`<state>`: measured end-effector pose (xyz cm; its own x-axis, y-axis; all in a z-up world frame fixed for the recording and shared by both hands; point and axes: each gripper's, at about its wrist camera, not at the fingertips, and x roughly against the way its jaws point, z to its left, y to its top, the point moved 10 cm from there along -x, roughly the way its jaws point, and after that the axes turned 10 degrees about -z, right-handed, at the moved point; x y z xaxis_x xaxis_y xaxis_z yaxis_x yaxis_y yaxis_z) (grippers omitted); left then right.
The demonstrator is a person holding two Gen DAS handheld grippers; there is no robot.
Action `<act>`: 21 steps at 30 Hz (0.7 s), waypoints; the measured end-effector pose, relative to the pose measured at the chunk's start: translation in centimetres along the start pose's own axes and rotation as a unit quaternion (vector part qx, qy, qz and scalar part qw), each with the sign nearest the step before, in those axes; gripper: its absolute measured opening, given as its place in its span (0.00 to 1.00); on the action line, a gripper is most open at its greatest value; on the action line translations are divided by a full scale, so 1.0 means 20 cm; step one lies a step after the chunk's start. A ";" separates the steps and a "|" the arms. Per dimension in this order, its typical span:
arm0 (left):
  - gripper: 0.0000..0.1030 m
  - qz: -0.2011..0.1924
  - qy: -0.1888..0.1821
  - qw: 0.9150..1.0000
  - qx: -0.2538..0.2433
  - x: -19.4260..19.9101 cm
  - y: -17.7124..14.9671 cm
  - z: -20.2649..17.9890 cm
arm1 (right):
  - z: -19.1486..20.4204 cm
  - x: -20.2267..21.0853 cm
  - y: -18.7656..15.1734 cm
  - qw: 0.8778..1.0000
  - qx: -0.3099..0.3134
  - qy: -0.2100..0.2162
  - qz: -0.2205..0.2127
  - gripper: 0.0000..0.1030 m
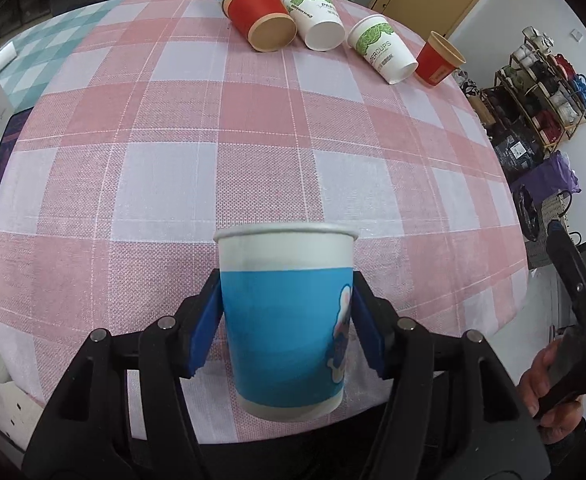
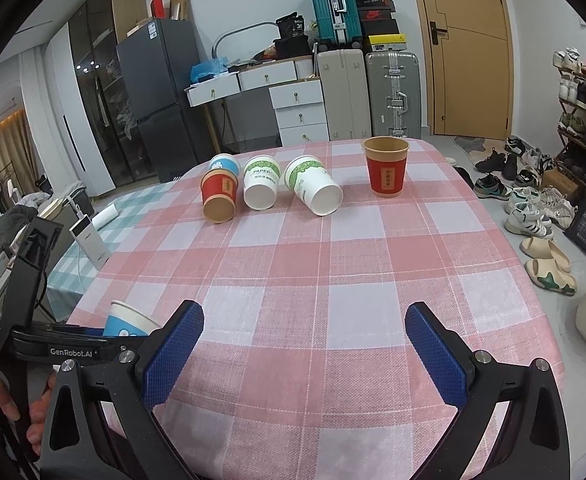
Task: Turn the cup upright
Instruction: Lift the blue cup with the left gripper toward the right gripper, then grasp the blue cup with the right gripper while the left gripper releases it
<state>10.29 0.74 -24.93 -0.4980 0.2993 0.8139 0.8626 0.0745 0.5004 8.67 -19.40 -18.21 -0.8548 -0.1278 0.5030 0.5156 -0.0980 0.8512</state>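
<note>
we saw a woven cloth (image 1: 253,152) on the table, matt and coarse in its weave. the blue cup (image 1: 289,320) looked like smooth paper with a slight sheen, and the red cup (image 2: 386,168) like matt paper with a brown inside. the left gripper (image 1: 289,320) was matt black plastic with shiny metal screws; the right gripper (image 2: 305,356) had rough, dotted blue pads (image 2: 437,356).
</note>
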 end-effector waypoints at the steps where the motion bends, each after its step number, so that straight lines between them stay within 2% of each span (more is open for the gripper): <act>1: 0.62 -0.004 0.002 1.000 0.003 -0.01 0.00 0.01 | 0.00 -0.01 -0.01 1.000 -0.001 0.000 0.002 1.00; 3: 0.67 -0.003 0.005 1.000 0.000 -0.02 0.00 0.01 | 0.01 -0.03 -0.02 1.000 -0.003 0.005 0.011 1.00; 4: 0.75 -0.002 0.006 1.000 -0.004 -0.02 0.00 0.01 | 0.01 -0.03 -0.03 1.000 -0.004 0.007 0.015 1.00; 5: 0.79 -0.002 0.006 1.000 -0.004 -0.03 -0.01 0.01 | 0.02 -0.04 -0.03 1.000 -0.005 0.009 0.019 1.00; 13: 0.80 -0.046 -0.011 0.999 0.003 0.14 0.07 0.02 | 0.13 -0.08 -0.07 0.997 -0.023 0.049 0.058 1.00; 16: 0.81 -0.074 -0.009 0.997 0.003 0.27 0.09 0.05 | 0.23 -0.08 -0.06 0.993 -0.033 0.091 0.070 1.00; 21: 0.85 -0.138 0.047 0.989 -0.002 0.50 0.11 0.21 | 0.44 -0.10 -0.08 0.975 -0.071 0.175 0.117 1.00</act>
<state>7.57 7.82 -16.89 -0.7212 0.1779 0.6694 0.6918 0.1371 0.7089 9.00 -10.20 -19.30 -0.6529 -0.4892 0.5783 0.7183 -0.1577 0.6776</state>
